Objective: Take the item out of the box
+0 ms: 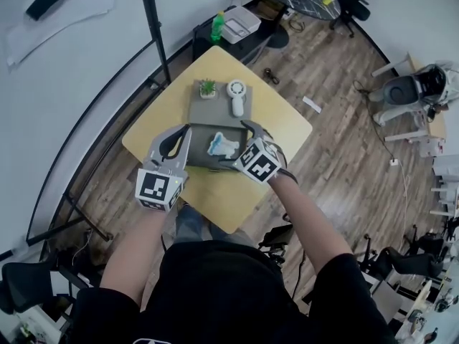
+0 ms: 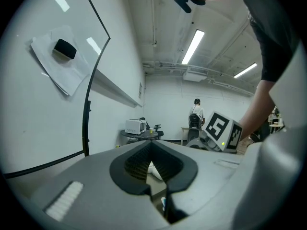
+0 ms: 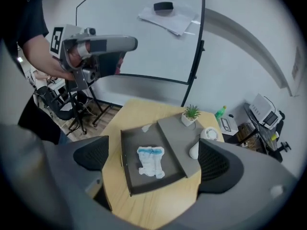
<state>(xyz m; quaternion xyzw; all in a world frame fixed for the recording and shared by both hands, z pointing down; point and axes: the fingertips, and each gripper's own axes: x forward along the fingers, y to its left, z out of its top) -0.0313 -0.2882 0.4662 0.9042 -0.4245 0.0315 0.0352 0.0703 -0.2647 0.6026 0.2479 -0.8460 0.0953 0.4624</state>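
A grey box (image 1: 215, 104) lies on the yellow table (image 1: 280, 124) with its tray (image 3: 127, 169) pulled out toward me. In the tray lies a white and blue folded cloth item (image 1: 223, 146) (image 3: 151, 161). My right gripper (image 3: 152, 157) (image 1: 252, 131) hovers open above the tray's right side, the item showing between its pads, untouched. My left gripper (image 1: 186, 129) (image 2: 151, 145) hangs over the tray's left edge, lifted and pointing level, tips together with nothing held. Through its narrow gap a bit of the white item (image 2: 154, 171) shows.
On the box top stand a small potted plant (image 1: 207, 88) (image 3: 191, 114) and a white hand fan (image 1: 237, 95) (image 3: 208, 134). A green bottle (image 1: 218, 26) sits on a low table behind. A whiteboard frame (image 1: 154, 27) rises at the table's far left. Office chairs ring the room.
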